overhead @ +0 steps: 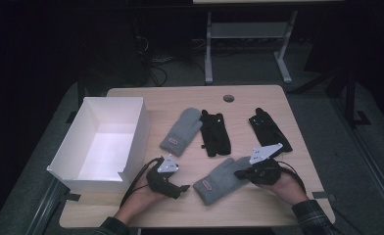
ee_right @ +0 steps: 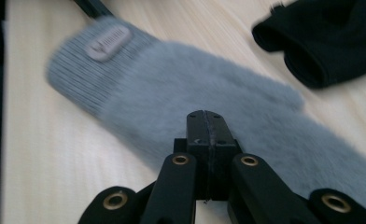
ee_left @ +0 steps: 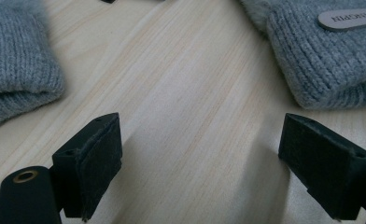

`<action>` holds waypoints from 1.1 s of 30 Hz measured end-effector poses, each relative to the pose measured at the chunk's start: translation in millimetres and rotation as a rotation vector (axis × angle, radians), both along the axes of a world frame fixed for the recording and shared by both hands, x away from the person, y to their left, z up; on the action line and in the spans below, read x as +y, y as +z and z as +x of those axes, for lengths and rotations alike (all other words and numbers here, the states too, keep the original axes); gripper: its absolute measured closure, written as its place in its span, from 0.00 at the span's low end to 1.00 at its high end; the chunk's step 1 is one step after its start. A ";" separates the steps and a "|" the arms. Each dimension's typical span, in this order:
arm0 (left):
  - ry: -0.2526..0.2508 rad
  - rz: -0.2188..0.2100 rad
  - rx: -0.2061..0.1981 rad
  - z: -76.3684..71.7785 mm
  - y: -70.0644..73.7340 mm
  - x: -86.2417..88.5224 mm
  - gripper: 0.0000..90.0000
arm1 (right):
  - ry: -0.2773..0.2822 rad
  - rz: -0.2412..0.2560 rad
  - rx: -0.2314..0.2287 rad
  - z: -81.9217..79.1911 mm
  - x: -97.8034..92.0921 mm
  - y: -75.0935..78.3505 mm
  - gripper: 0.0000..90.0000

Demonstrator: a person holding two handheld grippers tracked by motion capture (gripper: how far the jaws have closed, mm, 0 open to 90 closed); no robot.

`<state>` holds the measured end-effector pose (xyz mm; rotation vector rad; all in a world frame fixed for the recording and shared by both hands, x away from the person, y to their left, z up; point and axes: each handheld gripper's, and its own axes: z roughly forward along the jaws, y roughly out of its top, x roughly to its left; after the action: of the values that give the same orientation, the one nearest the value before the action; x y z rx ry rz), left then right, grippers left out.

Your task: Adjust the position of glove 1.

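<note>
Pale wooden desk (overhead: 258, 100) in a dark room: left claw (overhead: 182, 188) spread apart near the front edge, right claw (ee_right: 208, 122) pressed together over the fluffy grey knitted mitten (ee_right: 181, 88).

Dim room, grey floor (overhead: 258, 73), white-legged table (overhead: 249, 29) beyond the light wooden table (overhead: 258, 98).

A grey tag sewn to the ribbed cuff of the near grey mitten (ee_left: 321, 51), at two o'clock in the left gripper view, carries raised capital letters seen upside down; they appear to read "JIMOPIN", though the start is cut off by the frame edge. The matching tag at eleven o'clock in the right gripper view is too blurred to read.
</note>
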<state>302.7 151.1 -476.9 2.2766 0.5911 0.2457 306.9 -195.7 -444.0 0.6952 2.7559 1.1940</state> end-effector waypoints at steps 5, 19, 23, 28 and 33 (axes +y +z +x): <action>-0.006 0.000 -0.003 0.0 -0.2 1.3 0.14 | 0.031 -0.046 0.003 5.6 18.7 -12.3 1.00; -0.002 0.005 -0.001 -0.2 0.3 1.3 0.15 | 0.002 -0.026 -0.040 13.4 29.3 -8.3 0.97; 0.036 0.037 0.020 -0.8 8.0 0.1 0.23 | -0.064 0.002 -0.061 12.7 6.7 -6.1 0.79; 0.074 -0.040 0.036 5.5 26.9 -1.3 0.32 | -0.178 0.018 -0.055 10.4 -26.2 -11.0 0.67; 0.049 -0.104 0.092 19.8 35.6 -19.8 0.44 | -0.202 0.003 -0.047 10.9 -33.2 -13.9 0.64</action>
<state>322.5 131.4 -441.4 2.1837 0.6919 0.1318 317.8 -229.0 -457.9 0.9084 2.5733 1.1568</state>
